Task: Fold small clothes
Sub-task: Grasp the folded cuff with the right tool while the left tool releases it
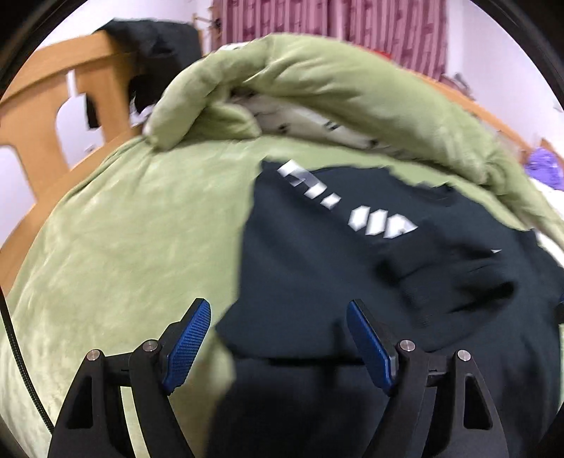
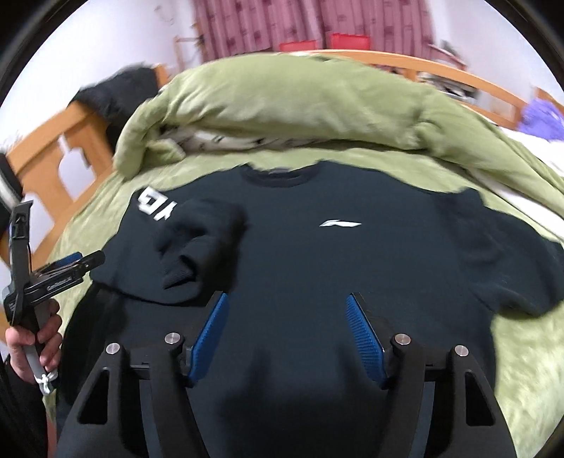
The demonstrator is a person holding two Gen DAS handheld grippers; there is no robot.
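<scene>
from my remote station, at the far left of the right wrist view i see the left gripper (image 2: pixel 86 259) held in the person's left hand (image 2: pixel 33 343), hovering beside the sweatshirt's sleeve edge. in the left wrist view its blue pads (image 1: pixel 187 348) stand wide apart with nothing between them; one sits over the green blanket (image 1: pixel 123 246), the other over dark fabric.

moving right, the dark sweatshirt (image 2: pixel 317 264) lies front-up on the green blanket, collar (image 2: pixel 280 174) pointing away toward the bunched-up duvet (image 2: pixel 299 109). the sleeve with white lettering (image 2: pixel 155 208) is folded inward across the chest; its cuff (image 2: pixel 178 276) lies on the body panel. a small white logo (image 2: pixel 340 223) sits at chest centre. the other sleeve (image 2: pixel 521 253) is spread outward on the blanket.

the right gripper (image 2: pixel 285 338) hovers above the lower body of the sweatshirt, tongs wide, gripping nothing.

behind the bed: wooden frame (image 2: pixel 53 165) and pink curtain (image 2: pixel 317 24).
</scene>
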